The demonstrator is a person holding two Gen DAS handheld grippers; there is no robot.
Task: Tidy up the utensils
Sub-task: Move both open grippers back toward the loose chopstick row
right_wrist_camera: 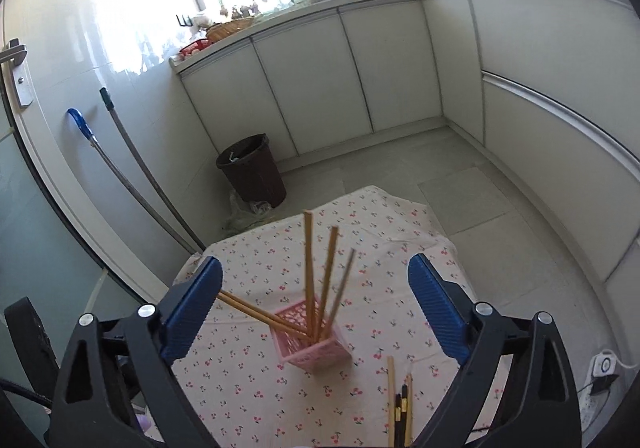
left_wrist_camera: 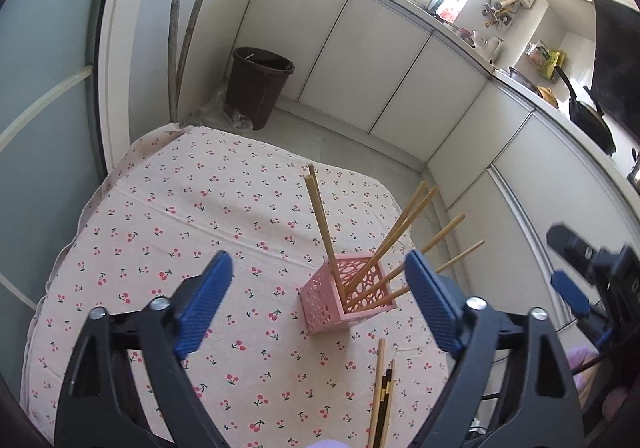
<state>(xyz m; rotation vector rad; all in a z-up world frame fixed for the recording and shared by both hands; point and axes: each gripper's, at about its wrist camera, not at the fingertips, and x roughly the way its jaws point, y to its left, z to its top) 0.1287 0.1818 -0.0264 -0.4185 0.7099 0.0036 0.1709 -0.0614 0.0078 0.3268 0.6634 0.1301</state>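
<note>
Pink plastic holder (left_wrist_camera: 347, 294) stands on my cherry-print tablecloth (left_wrist_camera: 168, 215) with bamboo chopsticks (left_wrist_camera: 320, 215) leaning inside it. More chopsticks (left_wrist_camera: 382, 388) lie flat beside it. My left gripper (left_wrist_camera: 320, 302) and right gripper (right_wrist_camera: 316, 306) both gape wide, gripping nothing.

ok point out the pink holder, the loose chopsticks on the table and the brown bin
pink holder (left_wrist_camera: 320, 306), left wrist view, its near side wall
loose chopsticks (left_wrist_camera: 379, 388), left wrist view, mid shaft
brown bin (right_wrist_camera: 256, 171), right wrist view, its side wall
</note>
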